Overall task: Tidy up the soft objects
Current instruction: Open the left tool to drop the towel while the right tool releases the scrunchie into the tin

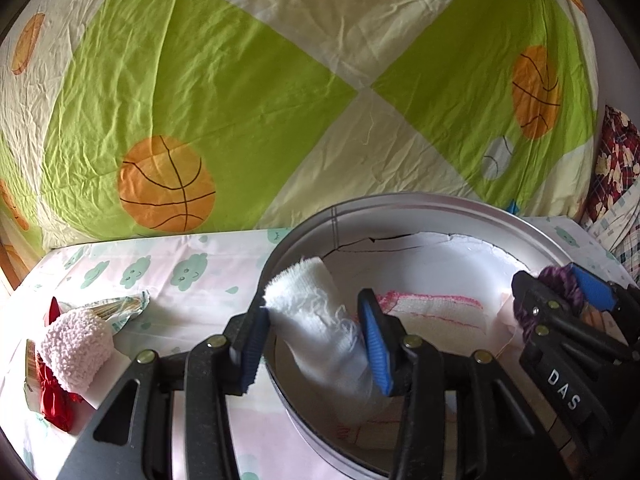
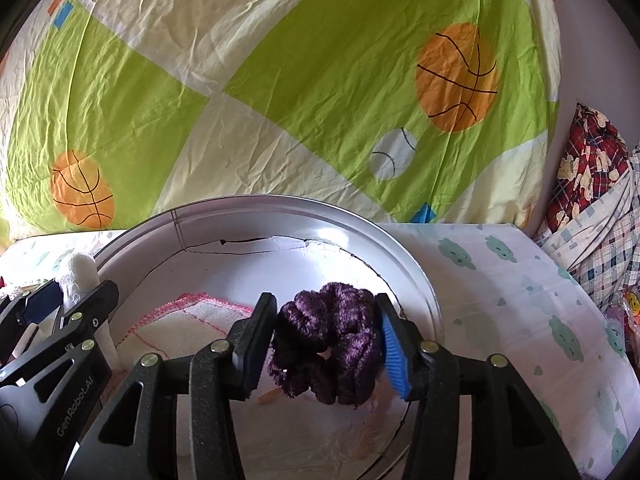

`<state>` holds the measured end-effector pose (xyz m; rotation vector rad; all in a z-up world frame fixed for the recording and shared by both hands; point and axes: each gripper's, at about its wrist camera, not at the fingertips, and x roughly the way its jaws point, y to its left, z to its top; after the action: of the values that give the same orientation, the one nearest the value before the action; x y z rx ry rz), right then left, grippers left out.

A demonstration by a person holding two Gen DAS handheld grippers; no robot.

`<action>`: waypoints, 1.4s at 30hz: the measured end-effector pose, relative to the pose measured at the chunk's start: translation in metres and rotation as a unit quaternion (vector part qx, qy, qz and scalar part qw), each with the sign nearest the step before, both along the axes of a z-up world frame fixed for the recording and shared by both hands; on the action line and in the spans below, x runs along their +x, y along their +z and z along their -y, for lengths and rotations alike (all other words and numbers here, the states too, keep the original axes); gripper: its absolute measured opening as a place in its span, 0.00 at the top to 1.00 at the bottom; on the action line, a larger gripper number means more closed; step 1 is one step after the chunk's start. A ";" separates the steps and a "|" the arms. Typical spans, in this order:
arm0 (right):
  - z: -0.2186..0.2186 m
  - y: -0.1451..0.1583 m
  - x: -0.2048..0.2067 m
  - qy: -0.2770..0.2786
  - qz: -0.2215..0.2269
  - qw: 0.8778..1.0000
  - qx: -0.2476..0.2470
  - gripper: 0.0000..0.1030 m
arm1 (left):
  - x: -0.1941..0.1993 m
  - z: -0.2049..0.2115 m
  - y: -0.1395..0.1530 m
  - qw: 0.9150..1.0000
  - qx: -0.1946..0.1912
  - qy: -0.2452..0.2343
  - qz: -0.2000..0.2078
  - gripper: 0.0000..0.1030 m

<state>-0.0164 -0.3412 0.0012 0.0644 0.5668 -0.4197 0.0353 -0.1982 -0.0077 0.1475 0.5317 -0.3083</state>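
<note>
Holding both loads over the tin (image 2: 400, 248), lower before you let go: your left gripper (image 1: 316, 340) pinches the white sock (image 1: 320, 320), your right gripper (image 2: 326, 344) the purple scrunchie (image 2: 328, 340); drop them beside the cloth (image 2: 180, 320).

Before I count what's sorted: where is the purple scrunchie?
The purple scrunchie is clamped in the right gripper over the round tin, right of the pink-edged cloth.

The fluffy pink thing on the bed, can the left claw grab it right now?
Probably not yet. The left claw is already shut on the white cloth roll above the round tin. The fluffy pink thing itself lies uncovered off to its left.
</note>
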 end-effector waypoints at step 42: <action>-0.001 0.034 -0.064 -0.037 0.229 0.972 0.019 0.17 | -0.014 -0.096 0.015 0.987 0.040 0.119 0.104 0.00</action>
<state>-0.0808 -0.3397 0.0352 0.2146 0.1165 -0.4495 0.0214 -0.1019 0.0069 0.1891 0.3493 -0.0382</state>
